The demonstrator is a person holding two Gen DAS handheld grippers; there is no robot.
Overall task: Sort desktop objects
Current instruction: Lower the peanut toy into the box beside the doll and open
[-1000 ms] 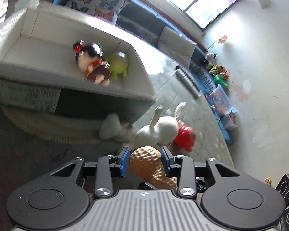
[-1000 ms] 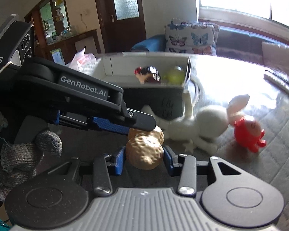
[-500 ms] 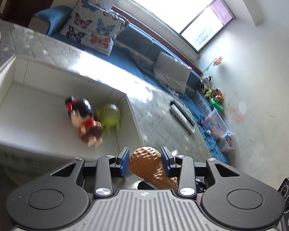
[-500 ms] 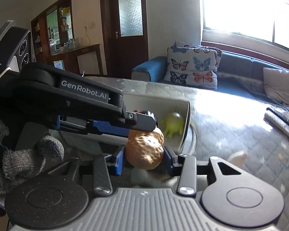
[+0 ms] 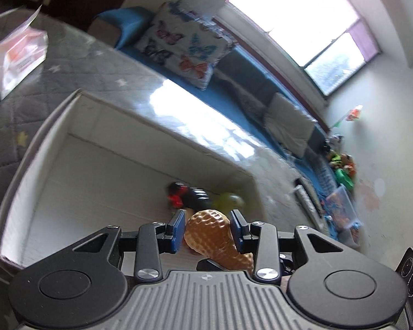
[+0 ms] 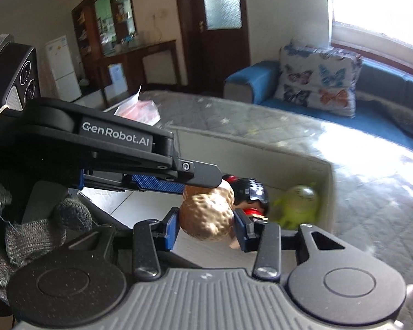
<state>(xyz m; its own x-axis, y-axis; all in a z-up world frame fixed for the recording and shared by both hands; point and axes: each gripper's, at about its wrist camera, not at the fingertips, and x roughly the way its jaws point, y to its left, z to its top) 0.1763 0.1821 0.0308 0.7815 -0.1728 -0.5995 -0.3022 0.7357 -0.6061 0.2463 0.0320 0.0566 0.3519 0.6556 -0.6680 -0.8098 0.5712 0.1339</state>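
Observation:
A brown peanut-shaped toy (image 5: 212, 233) is held at both ends. My left gripper (image 5: 208, 228) is shut on one end of it. My right gripper (image 6: 206, 225) is shut on the other end of the peanut toy (image 6: 206, 214), and the left gripper (image 6: 195, 184) reaches in from the left of the right wrist view. The toy hangs over the white box (image 5: 41, 132). Inside the box, near its right wall (image 6: 326, 189), lie a black-haired doll (image 5: 187, 195) (image 6: 250, 192) and a green monster toy (image 5: 230, 200) (image 6: 300, 200).
A tissue packet (image 5: 13, 57) (image 6: 140, 110) lies on the grey quilted table cover beyond the box. Remote controls (image 5: 308, 200) lie to the right. A blue sofa with a butterfly pillow (image 6: 316, 88) stands behind. A gloved hand (image 6: 27, 228) holds the left gripper.
Both grippers have carried the peanut toy from beside the white rabbit and red toy to above the box. The rabbit and red toy have left both views.

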